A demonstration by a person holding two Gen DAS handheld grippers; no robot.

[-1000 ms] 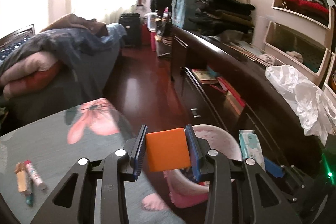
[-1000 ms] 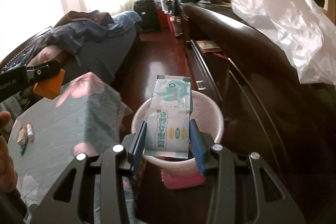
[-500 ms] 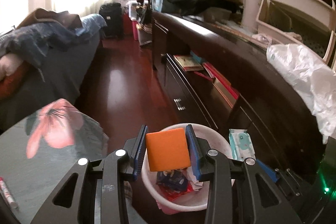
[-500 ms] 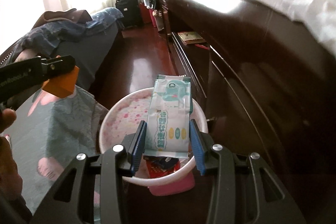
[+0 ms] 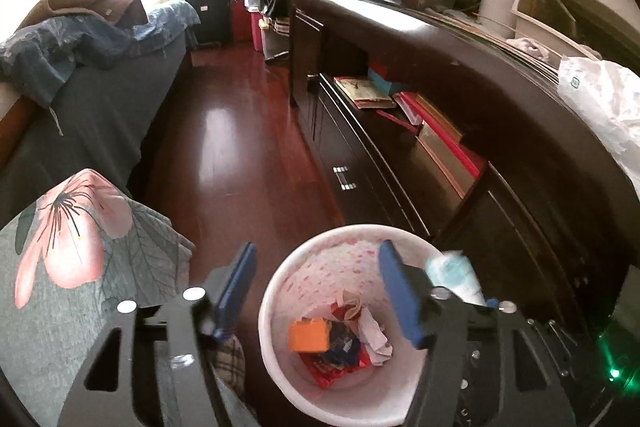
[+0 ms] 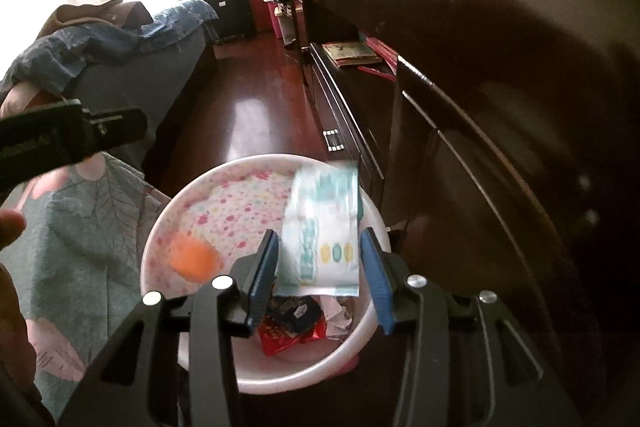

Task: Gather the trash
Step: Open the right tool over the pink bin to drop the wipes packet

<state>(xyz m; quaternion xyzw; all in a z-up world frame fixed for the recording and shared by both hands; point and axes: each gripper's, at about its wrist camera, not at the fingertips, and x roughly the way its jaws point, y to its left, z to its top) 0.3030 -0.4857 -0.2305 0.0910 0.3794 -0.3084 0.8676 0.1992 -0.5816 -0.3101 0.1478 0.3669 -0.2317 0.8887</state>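
A white bin with pink flower print [image 5: 276,291] [image 6: 224,195] stands on the floor below both grippers. My left gripper [image 5: 316,287] is open and empty above it. The orange block [image 5: 309,335] lies inside on wrappers and crumpled paper; in the right wrist view it is a blurred orange shape [image 6: 192,259]. My right gripper [image 6: 320,267] is open over the bin. The wet-wipes pack [image 6: 324,227] is blurred between its fingers, not touching the pads. Part of the pack shows in the left wrist view [image 5: 452,273].
A floral tablecloth [image 5: 60,267] covers the table on the left. A long dark cabinet [image 5: 440,99] with books runs along the right, a white plastic bag [image 5: 600,99] on top. A bed with blankets [image 5: 80,39] is at the left, red-brown floor between.
Both grippers have opened over the bin. The orange block has dropped from the left gripper into the bin. The wipes pack has come loose between the right fingers.
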